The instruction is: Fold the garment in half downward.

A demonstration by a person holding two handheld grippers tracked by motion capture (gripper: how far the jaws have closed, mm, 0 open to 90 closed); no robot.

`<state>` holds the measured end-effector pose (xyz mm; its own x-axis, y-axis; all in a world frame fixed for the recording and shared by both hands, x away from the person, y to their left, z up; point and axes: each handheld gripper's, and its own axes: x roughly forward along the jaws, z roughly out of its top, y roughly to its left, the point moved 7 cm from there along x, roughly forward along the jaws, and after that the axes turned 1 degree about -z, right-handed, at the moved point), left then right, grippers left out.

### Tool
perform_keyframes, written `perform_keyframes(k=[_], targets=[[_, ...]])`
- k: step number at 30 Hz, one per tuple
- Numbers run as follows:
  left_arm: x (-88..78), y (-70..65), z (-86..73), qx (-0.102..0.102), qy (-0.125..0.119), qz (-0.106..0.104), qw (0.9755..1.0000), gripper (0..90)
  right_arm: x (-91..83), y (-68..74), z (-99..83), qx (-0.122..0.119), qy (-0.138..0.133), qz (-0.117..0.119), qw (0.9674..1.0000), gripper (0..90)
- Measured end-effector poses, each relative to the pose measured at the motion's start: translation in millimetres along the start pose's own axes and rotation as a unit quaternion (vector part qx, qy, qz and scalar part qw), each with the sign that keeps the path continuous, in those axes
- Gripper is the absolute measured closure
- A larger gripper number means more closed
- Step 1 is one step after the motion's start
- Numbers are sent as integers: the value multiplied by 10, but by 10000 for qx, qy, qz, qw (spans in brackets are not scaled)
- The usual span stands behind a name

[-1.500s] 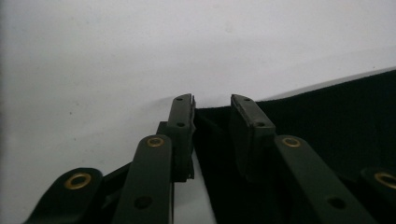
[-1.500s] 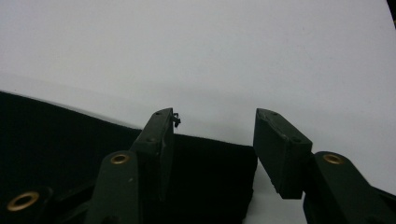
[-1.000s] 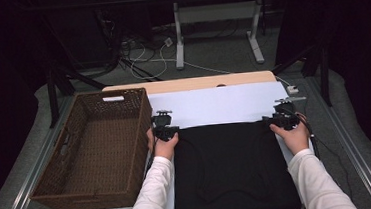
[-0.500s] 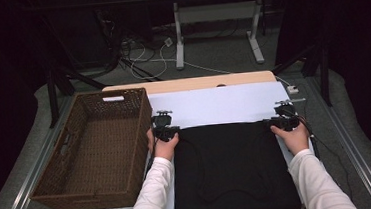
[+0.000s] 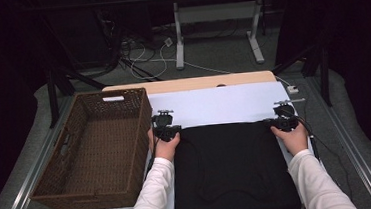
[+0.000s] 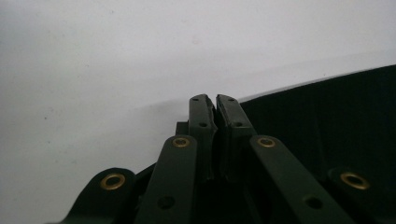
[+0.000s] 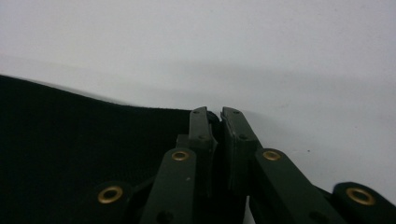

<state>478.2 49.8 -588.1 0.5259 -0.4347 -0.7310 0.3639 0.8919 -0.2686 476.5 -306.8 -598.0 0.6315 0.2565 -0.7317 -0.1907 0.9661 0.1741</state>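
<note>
a black cloth [image 5: 234, 173] is spread flat on the white sheet [image 5: 223, 104] that covers the tabletop [image 5: 187, 84], its near edge hanging off the person's side and its far edge lying straight across the sheet. the far left corner is pinched by the left tongs [image 5: 166, 131]: in the left gripper view the two jaws are seen pressed together at the corner of the dark fabric [image 6: 327, 121], with white sheet beyond. the far right corner is taken by the right tongs [image 5: 281, 123], whose jaws have just been closing; in the right gripper view they are clenched with the cloth's corner [image 7: 93, 154] between them, a thin dark sliver showing at the tips. both hands are rested on the cloth just behind the tongs.

so the gripping of both far corners is judged done, and it looks like the start of a fold. no fold is made yet: the cloth is seen as a single flat layer. left to do, as judged from the layout, are the lifting and folding of the cloth and most likely its placing in the wicker basket [image 5: 94, 152], which stands just beside the cloth on the left with nothing seen inside it
</note>
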Motion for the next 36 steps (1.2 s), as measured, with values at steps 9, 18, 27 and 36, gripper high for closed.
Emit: perform_keyframes(k=[9, 18, 27, 36], targets=[[-88, -64, 47, 105, -63, -31, 9999, 861, -131, 94, 82, -37, -184, 159, 9997, 847], [-181, -108, 161, 141, -164, 12, 9998, 862, -313, 217, 185, 16, -366, 417, 9985, 851], [-273, -173, 256, 243, -221, -21, 9995, 863, -466, 236, 279, 88, -420, 489, 9979, 854], [-324, -232, 334, 209, -184, -229, 9994, 864, -508, 317, 386, 64, -318, 539, 9980, 854]])
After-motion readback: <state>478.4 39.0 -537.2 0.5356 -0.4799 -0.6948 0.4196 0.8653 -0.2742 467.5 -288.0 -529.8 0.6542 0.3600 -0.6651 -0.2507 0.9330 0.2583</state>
